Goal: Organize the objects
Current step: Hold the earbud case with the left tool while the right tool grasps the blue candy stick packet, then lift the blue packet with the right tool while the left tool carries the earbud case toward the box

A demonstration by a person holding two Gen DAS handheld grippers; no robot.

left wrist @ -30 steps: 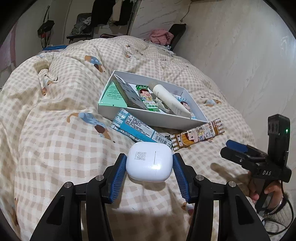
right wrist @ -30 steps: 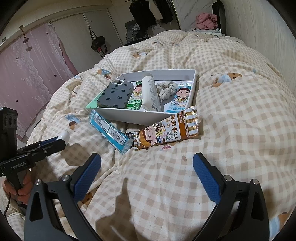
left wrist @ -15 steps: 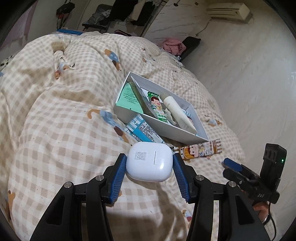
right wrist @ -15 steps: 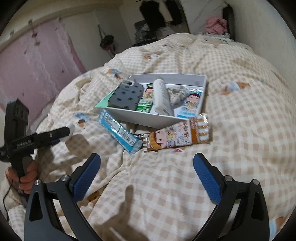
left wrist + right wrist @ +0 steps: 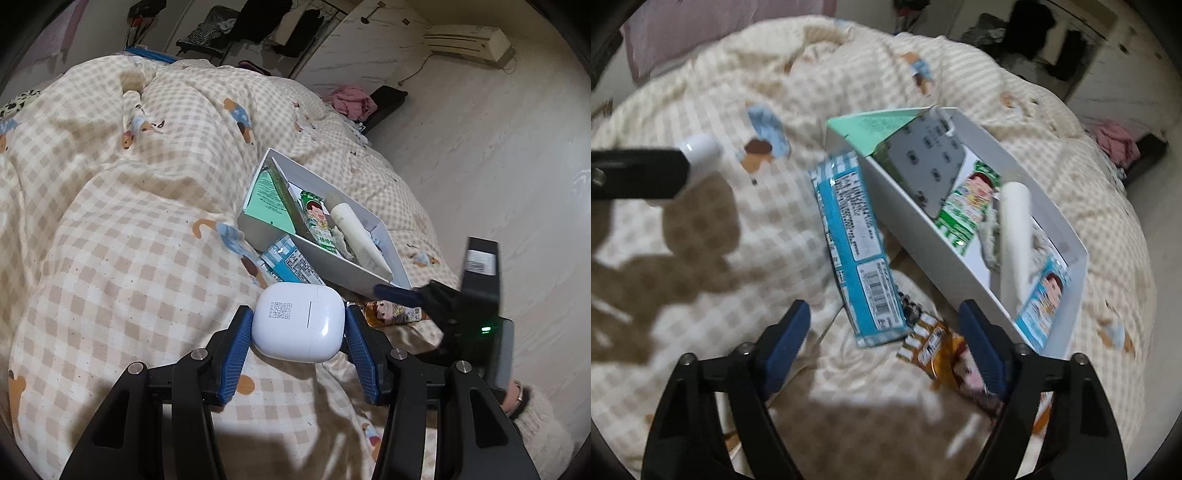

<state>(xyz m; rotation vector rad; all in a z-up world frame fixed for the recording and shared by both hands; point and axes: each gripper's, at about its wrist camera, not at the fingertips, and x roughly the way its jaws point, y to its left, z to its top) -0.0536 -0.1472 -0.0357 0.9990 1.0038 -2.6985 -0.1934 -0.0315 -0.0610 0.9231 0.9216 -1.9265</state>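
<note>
Your left gripper is clamping the white earbud case between its blue pads — QR sticker facing up, the case lifted above the checked quilt. Your right gripper is hanging with its jaws spread wide and nothing between them, low over the brown snack packet lying at about 5 o'clock in the right wrist view. Just beside that packet, the blue snack packet is lying against the near wall of the white box, which is sitting at about 2 o'clock from your right fingers. Inside the box you are seeing a grey phone case leaning on a mint-green carton, a green snack packet, a white tube and another blue-edged packet — the view is blurred. From the left wrist, the box is lying at about 1 o'clock beyond the earbud case.
</note>
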